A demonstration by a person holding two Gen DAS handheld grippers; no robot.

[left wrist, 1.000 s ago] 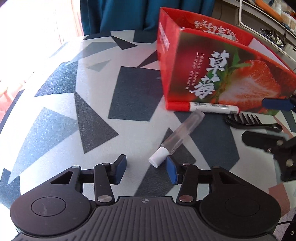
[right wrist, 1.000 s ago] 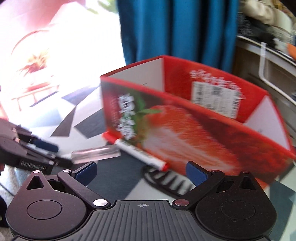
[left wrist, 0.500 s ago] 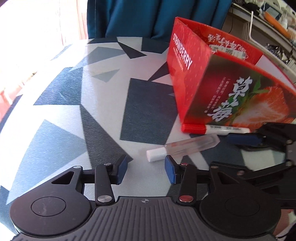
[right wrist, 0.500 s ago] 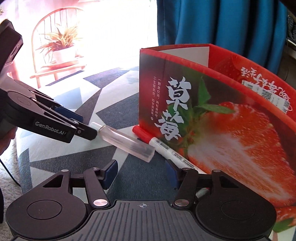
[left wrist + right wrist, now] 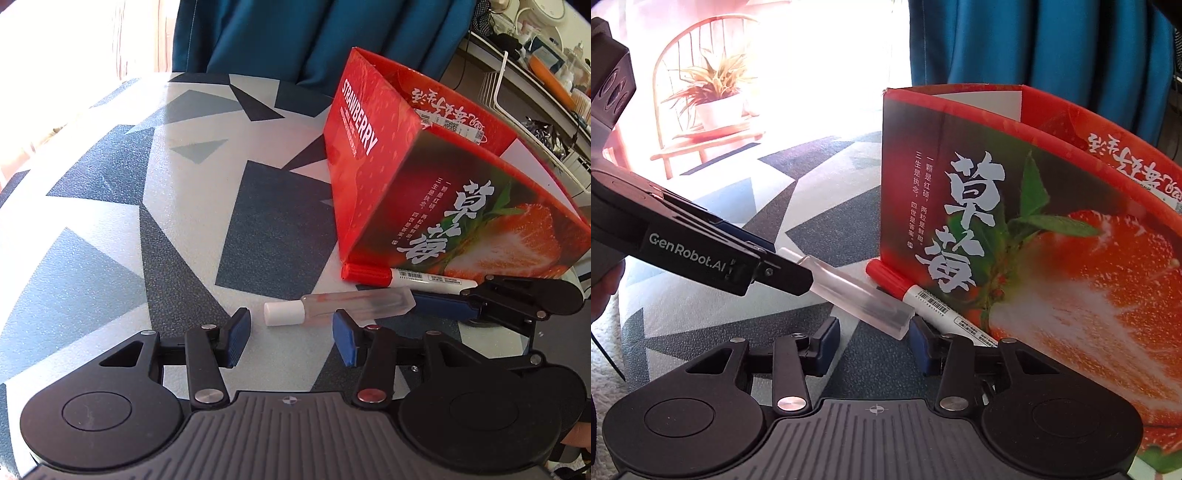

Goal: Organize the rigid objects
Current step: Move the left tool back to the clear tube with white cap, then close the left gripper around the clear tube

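A clear tube with a white cap lies on the patterned table, also in the right wrist view. My left gripper is open, its fingertips at the capped end. My right gripper is open at the tube's other end; it shows from the side in the left wrist view. A white marker with a red cap lies against the foot of the open red strawberry box, also in the right wrist view: marker, box.
The table has a grey, black and white triangle pattern. A blue curtain hangs behind it. A wire rack with clutter stands at the right. A chair with a potted plant stands beyond the table.
The right gripper has swung left from the comb to the tube's far end, and both grippers have narrowed somewhat. The tube has turned to lie crosswise in front of the left gripper.
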